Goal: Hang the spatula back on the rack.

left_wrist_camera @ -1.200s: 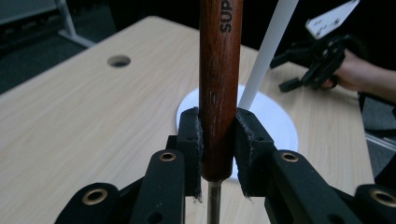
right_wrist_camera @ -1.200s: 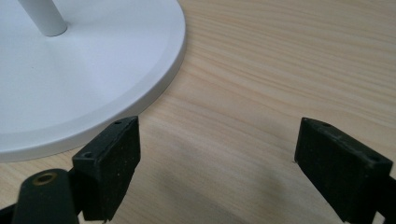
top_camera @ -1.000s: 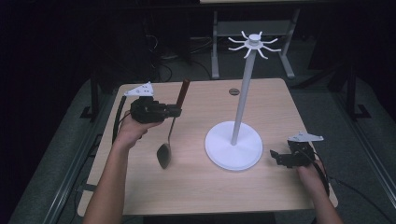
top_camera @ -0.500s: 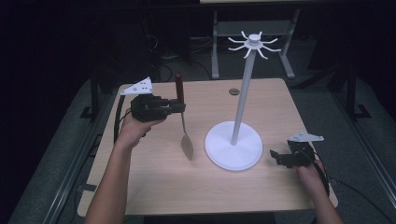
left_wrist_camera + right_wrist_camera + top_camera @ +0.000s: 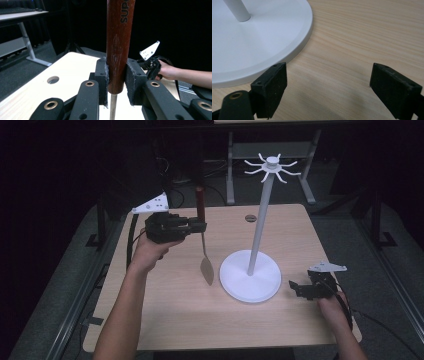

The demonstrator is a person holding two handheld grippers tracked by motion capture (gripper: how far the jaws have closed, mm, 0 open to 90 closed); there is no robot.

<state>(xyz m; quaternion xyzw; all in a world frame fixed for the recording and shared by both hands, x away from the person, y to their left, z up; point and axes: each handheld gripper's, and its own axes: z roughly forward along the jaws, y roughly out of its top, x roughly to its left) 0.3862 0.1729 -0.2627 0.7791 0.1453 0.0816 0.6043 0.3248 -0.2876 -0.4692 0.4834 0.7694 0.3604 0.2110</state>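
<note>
Dark floor surrounds the tabletop (image 5: 165,320). Left gripper (image 5: 200,226) clamps the spatula (image 5: 204,247) by its wooden handle, blade dangling above the left half — it could swing into the white stand (image 5: 250,277). Right gripper (image 5: 296,288) rests wide open, holding nothing, near the right edge.

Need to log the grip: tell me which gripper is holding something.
The left gripper: its jaws clamp the spatula by its wooden handle. The right gripper stands open over bare table, beside the stand.
</note>
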